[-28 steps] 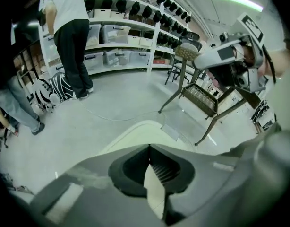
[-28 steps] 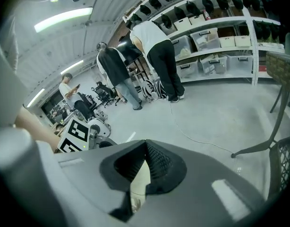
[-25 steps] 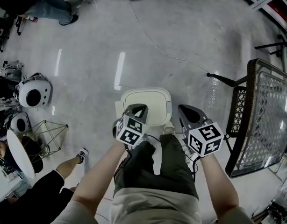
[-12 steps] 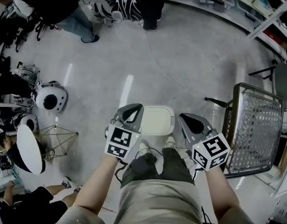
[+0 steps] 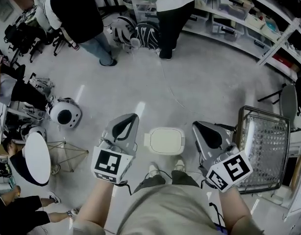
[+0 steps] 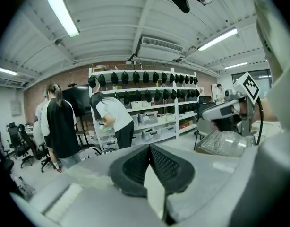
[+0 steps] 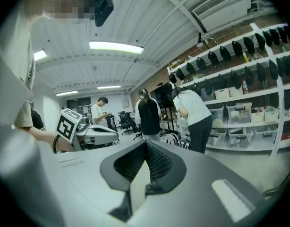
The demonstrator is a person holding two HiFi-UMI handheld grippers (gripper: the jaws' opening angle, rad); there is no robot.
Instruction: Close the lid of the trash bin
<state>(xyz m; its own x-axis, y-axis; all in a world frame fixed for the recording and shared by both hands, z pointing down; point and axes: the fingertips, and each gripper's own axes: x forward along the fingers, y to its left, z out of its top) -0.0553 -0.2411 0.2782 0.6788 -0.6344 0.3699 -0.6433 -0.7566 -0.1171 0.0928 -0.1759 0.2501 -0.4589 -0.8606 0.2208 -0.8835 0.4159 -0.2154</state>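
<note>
The white trash bin [image 5: 164, 141] stands on the floor in front of the person's feet, seen from above in the head view, with its lid lying flat and closed. My left gripper [image 5: 133, 117] is held high to the bin's left, my right gripper [image 5: 197, 127] high to its right; neither touches it. Both point level across the room. In the left gripper view the left gripper [image 6: 149, 148] has its jaws pressed together on nothing. The right gripper [image 7: 146, 145] looks the same in its own view. Neither gripper view shows the bin.
A wire-mesh metal chair [image 5: 265, 146] stands close on the right. At the left are a white round table [image 5: 37, 158], a wire stool [image 5: 67, 153] and a white helmet-like shell [image 5: 65, 114]. People [image 5: 77, 13] stand by the shelves [image 5: 238, 13] ahead. A cable [image 5: 182, 104] crosses the floor.
Both grippers have risen from just above the bin's lid and spread apart. The head view has lifted, so the bin looks smaller and more of the room shows.
</note>
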